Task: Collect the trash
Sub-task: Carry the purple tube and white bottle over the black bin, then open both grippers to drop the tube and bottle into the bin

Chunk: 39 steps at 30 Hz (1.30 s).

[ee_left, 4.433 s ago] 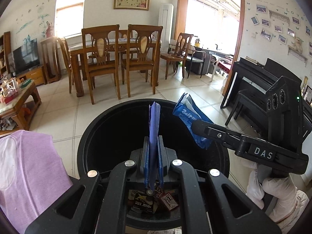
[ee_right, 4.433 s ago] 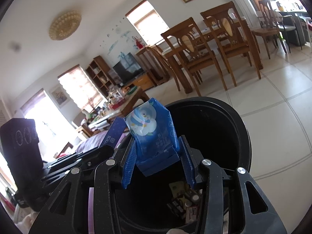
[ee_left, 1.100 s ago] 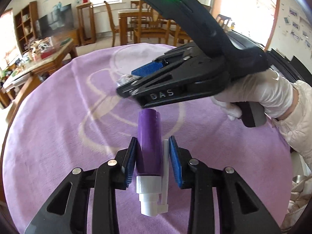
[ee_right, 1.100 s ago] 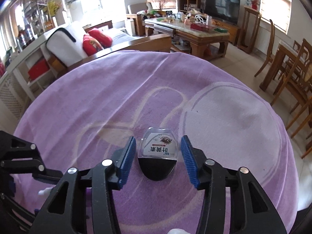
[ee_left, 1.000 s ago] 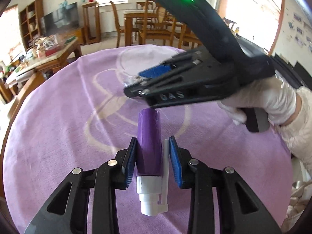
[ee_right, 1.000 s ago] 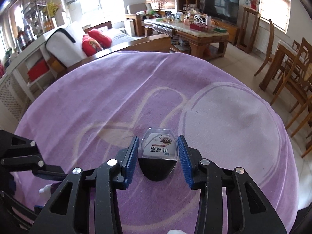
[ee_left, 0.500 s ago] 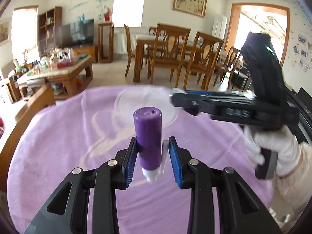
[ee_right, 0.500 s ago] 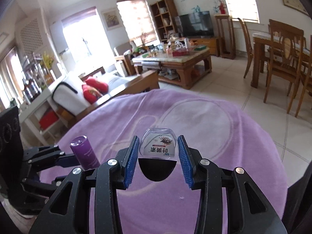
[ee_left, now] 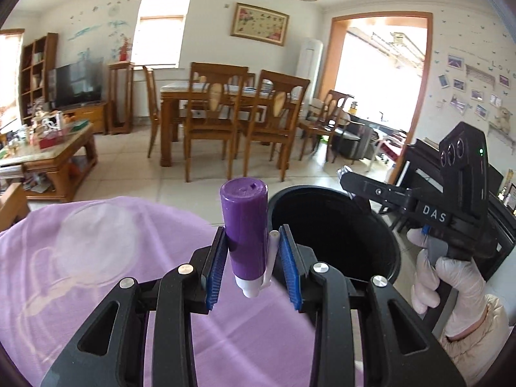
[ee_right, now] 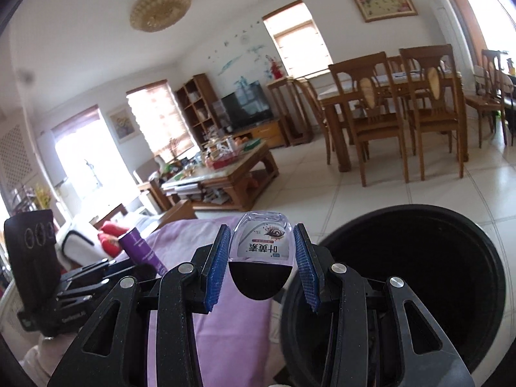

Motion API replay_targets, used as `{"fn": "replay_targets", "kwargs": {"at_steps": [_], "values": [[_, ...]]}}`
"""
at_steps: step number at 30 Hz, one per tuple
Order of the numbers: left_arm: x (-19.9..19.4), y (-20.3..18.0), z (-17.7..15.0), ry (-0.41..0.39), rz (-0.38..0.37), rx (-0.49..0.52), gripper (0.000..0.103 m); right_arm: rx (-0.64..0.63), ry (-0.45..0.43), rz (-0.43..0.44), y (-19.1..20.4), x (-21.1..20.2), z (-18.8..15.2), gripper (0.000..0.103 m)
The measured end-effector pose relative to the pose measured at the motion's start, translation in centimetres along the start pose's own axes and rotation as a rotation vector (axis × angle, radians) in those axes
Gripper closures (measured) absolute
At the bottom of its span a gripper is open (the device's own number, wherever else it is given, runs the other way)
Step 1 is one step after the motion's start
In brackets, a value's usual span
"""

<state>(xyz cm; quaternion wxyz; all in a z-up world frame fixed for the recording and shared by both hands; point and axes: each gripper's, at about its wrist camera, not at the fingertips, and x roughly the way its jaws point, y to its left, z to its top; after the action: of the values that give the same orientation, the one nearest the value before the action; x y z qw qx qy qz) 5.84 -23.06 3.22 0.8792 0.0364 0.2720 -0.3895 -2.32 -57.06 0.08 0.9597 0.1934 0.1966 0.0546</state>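
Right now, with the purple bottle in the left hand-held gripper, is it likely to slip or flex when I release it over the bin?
The purple bottle looks like smooth rigid plastic, so it probably won't flex. The left hand-held gripper holds it nozzle-down by its round sides, so it may slide out quickly. Being round, it would likely roll if it misses the bin.

Black tool (ee_left: 253,266), blue ribbed pads (ee_left: 216,269), white glove (ee_left: 451,282)
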Motion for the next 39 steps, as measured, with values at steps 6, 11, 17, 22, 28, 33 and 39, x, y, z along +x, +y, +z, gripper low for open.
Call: {"fn": "replay_targets", "kwargs": {"at_steps": [6,11,17,22,28,33,39], "values": [[4.0,-4.1,0.9,0.013,-0.059,0.02,0.071,0.075,-0.021,-0.047,-6.9,-3.3,-0.9,0.062],[6.3,-6.8,0.3,0.044,-0.083,0.028,0.071,0.131,-0.022,-0.066,-10.4,-4.2,-1.9,0.062],[8.5,-8.0,-0.1,0.082,-0.087,0.038,0.071,0.18,-0.012,-0.072,-13.0,-4.0,-3.0,0.062],[9.6,-8.4,-0.3,0.105,-0.082,0.047,0.071,0.207,-0.004,-0.077,-13.7,-3.2,-3.9,0.062],[10.8,-8.7,-0.3,0.126,-0.087,0.057,0.071,0.222,0.007,-0.082,-14.6,-2.4,-4.2,0.062],[11.0,-8.7,-0.2,0.131,-0.087,0.061,0.071,0.23,0.015,-0.087,-14.4,-1.9,-4.1,0.062],[11.2,-8.8,-0.2,0.132,-0.092,0.059,0.07,0.237,0.028,-0.087,-14.0,-1.4,-4.1,0.062]]}}
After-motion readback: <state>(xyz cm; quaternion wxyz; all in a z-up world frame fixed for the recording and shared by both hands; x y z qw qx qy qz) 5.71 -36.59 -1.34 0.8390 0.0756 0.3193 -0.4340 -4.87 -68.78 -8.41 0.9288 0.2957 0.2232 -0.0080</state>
